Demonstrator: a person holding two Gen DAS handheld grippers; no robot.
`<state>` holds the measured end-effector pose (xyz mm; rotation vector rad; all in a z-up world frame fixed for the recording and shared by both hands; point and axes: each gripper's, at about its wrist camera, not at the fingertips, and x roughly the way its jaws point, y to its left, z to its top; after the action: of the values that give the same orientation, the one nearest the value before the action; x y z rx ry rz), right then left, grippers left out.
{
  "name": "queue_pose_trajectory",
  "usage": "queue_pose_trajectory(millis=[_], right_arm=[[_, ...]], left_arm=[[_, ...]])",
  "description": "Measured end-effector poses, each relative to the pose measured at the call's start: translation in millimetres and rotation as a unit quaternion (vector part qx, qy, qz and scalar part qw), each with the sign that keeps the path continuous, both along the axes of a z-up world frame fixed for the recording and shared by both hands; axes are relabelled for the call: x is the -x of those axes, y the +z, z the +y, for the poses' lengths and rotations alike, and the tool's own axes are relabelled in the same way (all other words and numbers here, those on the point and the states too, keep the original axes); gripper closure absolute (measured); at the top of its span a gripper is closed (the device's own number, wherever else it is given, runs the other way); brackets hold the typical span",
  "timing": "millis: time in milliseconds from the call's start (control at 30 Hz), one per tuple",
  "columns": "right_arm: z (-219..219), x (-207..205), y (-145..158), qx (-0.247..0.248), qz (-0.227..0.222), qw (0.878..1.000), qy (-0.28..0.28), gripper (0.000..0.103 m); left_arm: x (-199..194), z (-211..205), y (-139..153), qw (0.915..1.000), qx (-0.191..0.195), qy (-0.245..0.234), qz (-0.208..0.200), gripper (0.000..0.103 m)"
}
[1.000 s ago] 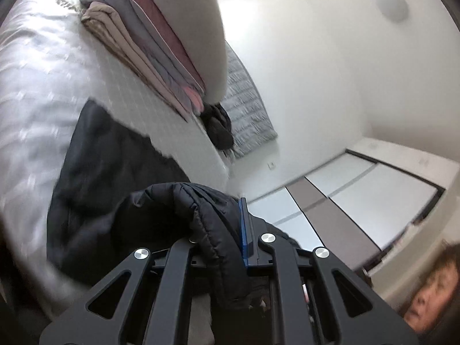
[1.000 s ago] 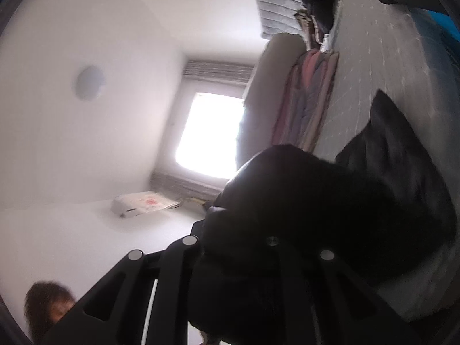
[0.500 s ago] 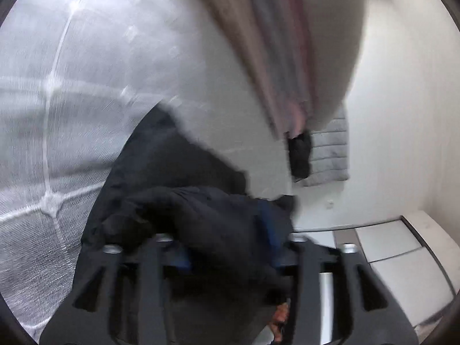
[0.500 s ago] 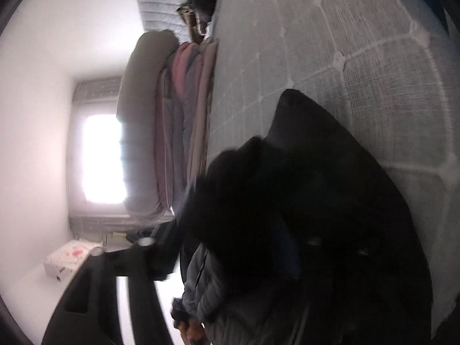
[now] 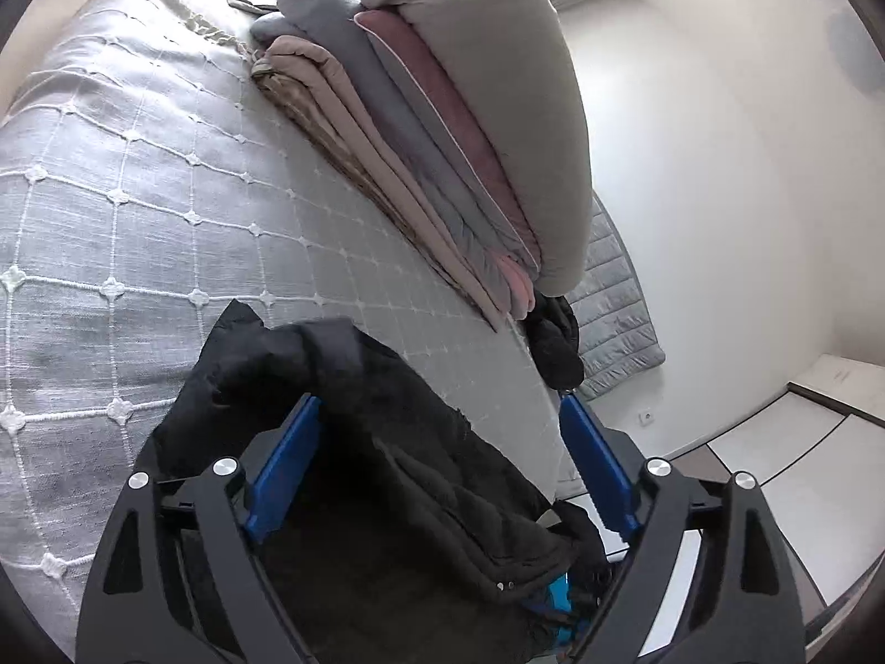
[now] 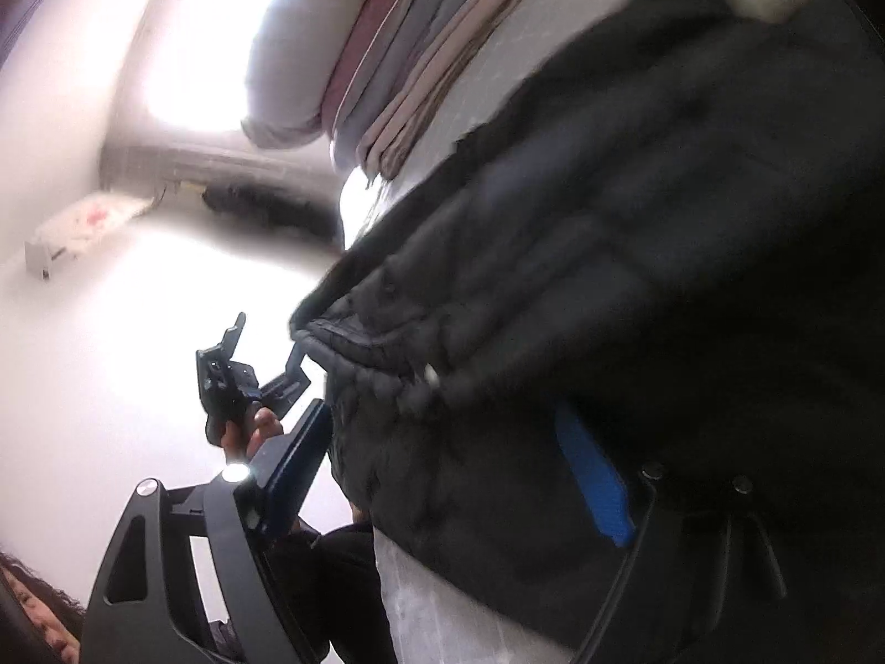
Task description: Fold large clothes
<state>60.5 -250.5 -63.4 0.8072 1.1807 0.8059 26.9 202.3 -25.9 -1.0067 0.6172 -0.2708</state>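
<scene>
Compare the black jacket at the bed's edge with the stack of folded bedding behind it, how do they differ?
The jacket is black; the stack is grey, pink and beige. The jacket lies rumpled in one loose heap; the stack is neat, flat layers piled high. The jacket sits at the near edge between the open left gripper pads; the stack sits further back, untouched. Both rest on the quilted bedspread.

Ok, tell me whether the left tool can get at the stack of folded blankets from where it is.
Probably yes. The left tool is open over the black jacket, and only bare bedspread lies between it and the folded blankets.
</scene>
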Motion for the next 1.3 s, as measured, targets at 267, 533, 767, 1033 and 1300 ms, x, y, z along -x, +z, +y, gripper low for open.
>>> queue_pose_trajectory(millis=[267, 533, 767, 1033, 1300], right_arm=[[-14.8, -125.8, 1.5, -0.073, 0.015, 0.987, -0.140, 0.023], [-32.9, -117.5, 12.7, 0.000, -0.042, 0.984, -0.172, 0.022], [-62.2, -84.7, 19.1, 0.152, -0.182, 0.945, -0.227, 0.015], [-114.4, -75.0, -6.5, 0.109, -0.144, 0.936, -0.303, 0.015], [-110.3, -72.5, -15.9, 0.203, -0.105, 0.942, -0.247, 0.007]], left_arm=[[-20.6, 13.6, -18.4, 0.9988, 0.010, 0.011, 0.046, 0.018], [-21.5, -39.9, 5.5, 0.9938, -0.109, -0.010, -0.019, 0.017], [-77.0, -91.2, -37.4, 0.9580, -0.281, -0.058, 0.011, 0.017], [-107.2, -94.4, -54.8, 0.9565, -0.277, -0.081, 0.044, 0.017], [-87.5, -80.6, -47.8, 0.9565, -0.275, -0.076, 0.059, 0.017]])
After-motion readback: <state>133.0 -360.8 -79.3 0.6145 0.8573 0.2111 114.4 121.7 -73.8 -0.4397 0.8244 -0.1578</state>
